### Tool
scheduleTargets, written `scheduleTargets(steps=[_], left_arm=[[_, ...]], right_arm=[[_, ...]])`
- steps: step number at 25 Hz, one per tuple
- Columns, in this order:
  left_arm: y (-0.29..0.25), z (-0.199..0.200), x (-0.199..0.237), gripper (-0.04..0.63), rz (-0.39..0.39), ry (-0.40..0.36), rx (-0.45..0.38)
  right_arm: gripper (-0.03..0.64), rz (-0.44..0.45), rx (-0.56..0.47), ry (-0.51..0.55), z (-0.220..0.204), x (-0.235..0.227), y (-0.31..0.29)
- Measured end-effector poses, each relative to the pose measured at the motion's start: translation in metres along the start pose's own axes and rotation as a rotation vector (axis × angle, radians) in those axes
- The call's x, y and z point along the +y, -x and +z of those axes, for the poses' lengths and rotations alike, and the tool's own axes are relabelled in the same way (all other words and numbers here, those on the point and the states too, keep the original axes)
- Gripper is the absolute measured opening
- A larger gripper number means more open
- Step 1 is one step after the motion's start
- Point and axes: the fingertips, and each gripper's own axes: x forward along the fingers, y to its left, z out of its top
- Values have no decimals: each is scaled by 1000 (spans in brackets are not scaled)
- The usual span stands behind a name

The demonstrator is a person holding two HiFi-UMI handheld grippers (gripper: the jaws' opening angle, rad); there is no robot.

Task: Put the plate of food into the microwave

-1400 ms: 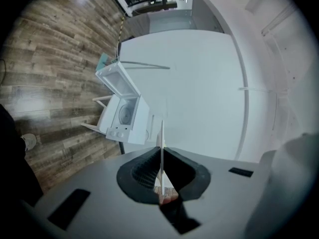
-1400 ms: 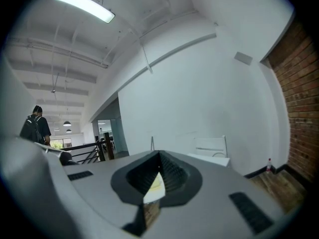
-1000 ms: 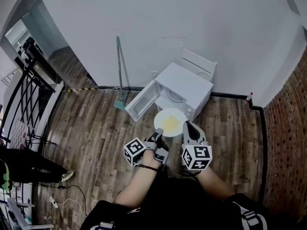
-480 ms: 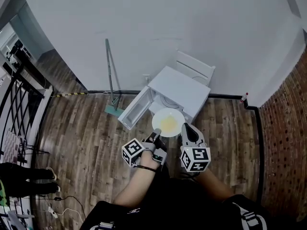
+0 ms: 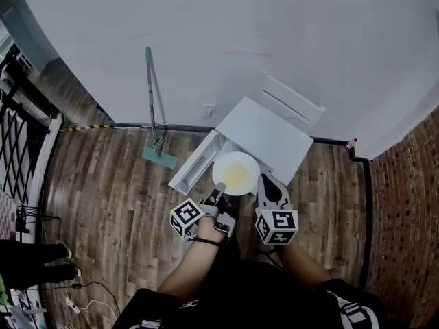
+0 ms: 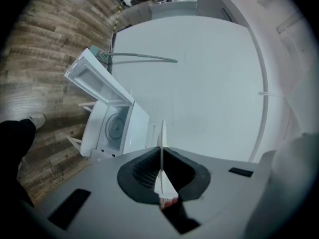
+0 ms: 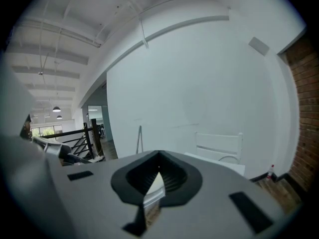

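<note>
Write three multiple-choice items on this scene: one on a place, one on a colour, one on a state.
1. Where is the round white plate of yellow food?
A. Inside the white microwave
B. On a kitchen counter
C. Held before the microwave by the left gripper and the right gripper

2. What colour is the head of the long-handled mop leaning on the white wall?
A. Teal
B. Red
C. Black

3. How is the microwave's door?
A. Shut
B. Swung open
C. Missing

Answers: 1 C, each gripper's jaws clamp the plate's rim. 2 A, the head view shows the teal head. 3 B, the left gripper view shows the cavity and its turntable.
</note>
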Motion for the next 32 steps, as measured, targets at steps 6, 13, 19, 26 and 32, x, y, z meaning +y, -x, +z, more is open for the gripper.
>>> scheduleTargets(steps=[6,13,19,26,32], left_arm=[[-25,49,19,15,23,-66,35],[-60,55,80,15,41,-47,39],[-90,53,177,15,-22,-29,44],[-149,72,293,15,-109,-18,26],[-187,83,343,15,-158,-62,16]], right_arm=[[11,13,50,-15,-15,16,-68],[11,14,94,2,-77,-4,-104],[11,102,29,14,-172,-14,-124],[9,62,-39,3,-299,-53,-172],[9,52,-127,-7,-353,-72,-188]])
